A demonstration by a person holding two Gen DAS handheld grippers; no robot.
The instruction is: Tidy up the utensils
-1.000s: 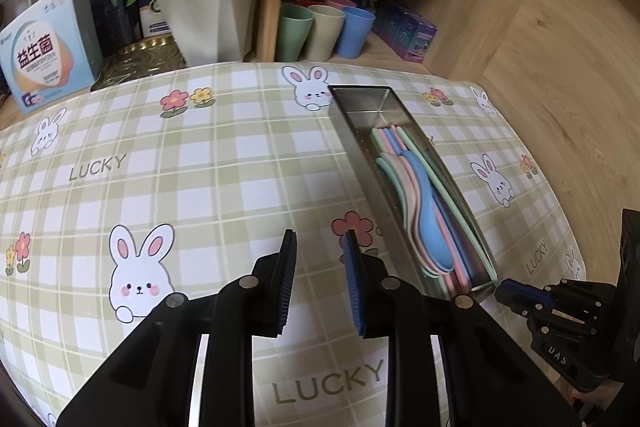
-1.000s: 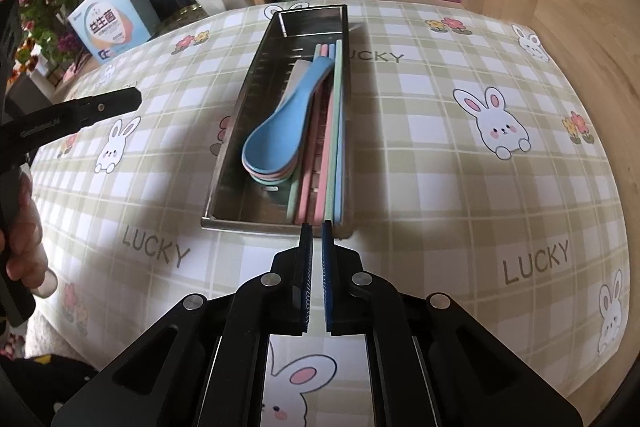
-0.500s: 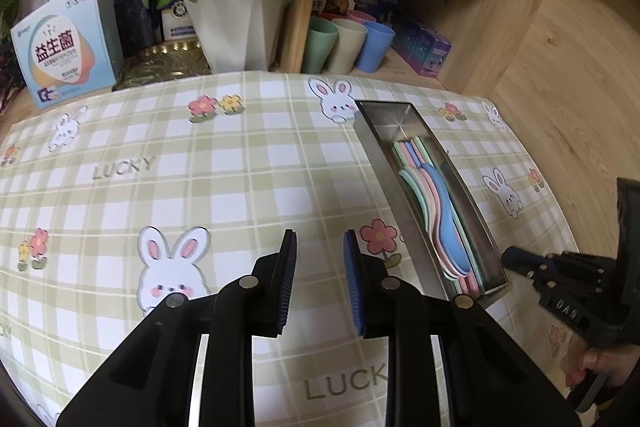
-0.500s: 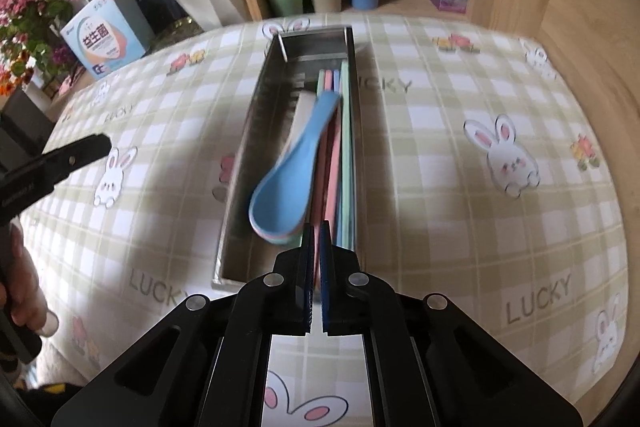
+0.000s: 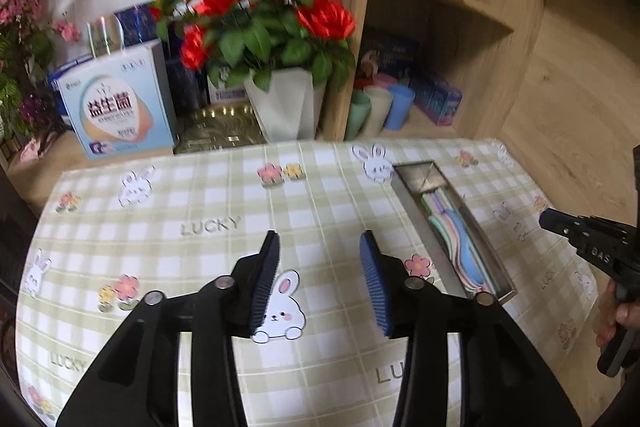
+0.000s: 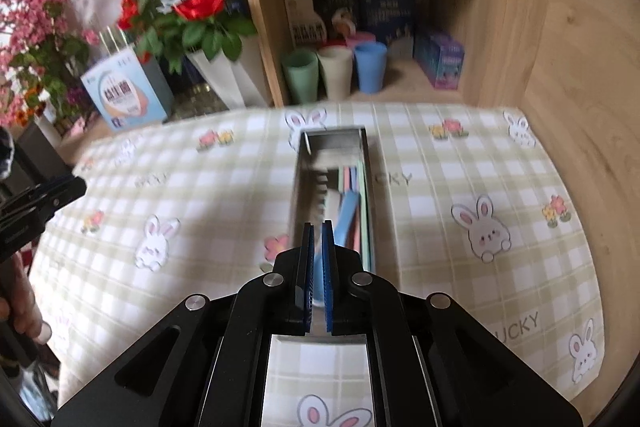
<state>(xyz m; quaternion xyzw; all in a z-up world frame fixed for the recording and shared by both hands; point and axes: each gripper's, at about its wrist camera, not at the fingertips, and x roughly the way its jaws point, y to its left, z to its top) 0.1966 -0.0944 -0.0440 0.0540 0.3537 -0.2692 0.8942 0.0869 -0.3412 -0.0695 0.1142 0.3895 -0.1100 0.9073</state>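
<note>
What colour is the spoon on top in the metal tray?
Light blue spoon, in the tray; clearest in the left wrist view.

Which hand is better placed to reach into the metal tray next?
Right. The right gripper hangs directly over the metal tray and blue spoon. The left gripper is off to the tray's side, above bare tablecloth.

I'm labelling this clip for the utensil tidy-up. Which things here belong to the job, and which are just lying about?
Part of the job:
metal tray
blue spoon and pastel utensils in the tray
left gripper, open over the tablecloth
right gripper, nearly shut above the tray's near end

Lying about:
three cups
red flowers in a white vase
blue box
</note>
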